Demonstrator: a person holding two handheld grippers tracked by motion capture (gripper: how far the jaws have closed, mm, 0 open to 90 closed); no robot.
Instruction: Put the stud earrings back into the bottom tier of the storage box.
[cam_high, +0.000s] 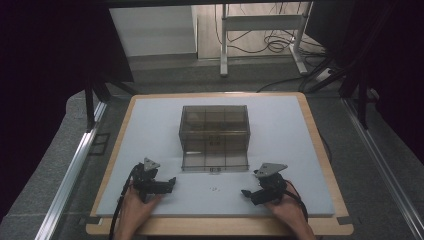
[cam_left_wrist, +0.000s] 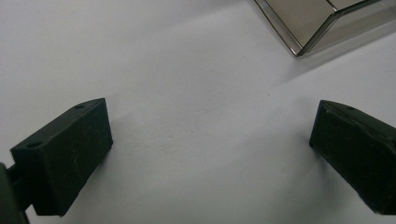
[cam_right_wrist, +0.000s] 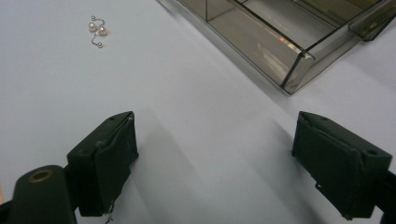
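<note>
A smoky see-through box with several compartments stands in the middle of the white mat, its low front tray pulled toward me. Two small pearl earrings lie on the mat in front of it, between my two grippers. My left gripper rests at the front left, pointing right, jaws wide apart and holding nothing. My right gripper rests at the front right, pointing left, also open and holding nothing. The pearl earrings lie ahead of its left jaw, and the box corner ahead of its right.
The mat lies on a wooden table with its edge showing all round. Grey floor and metal rails flank the table. A desk frame with cables stands beyond it. The box corner sits at the upper right of the left gripper view.
</note>
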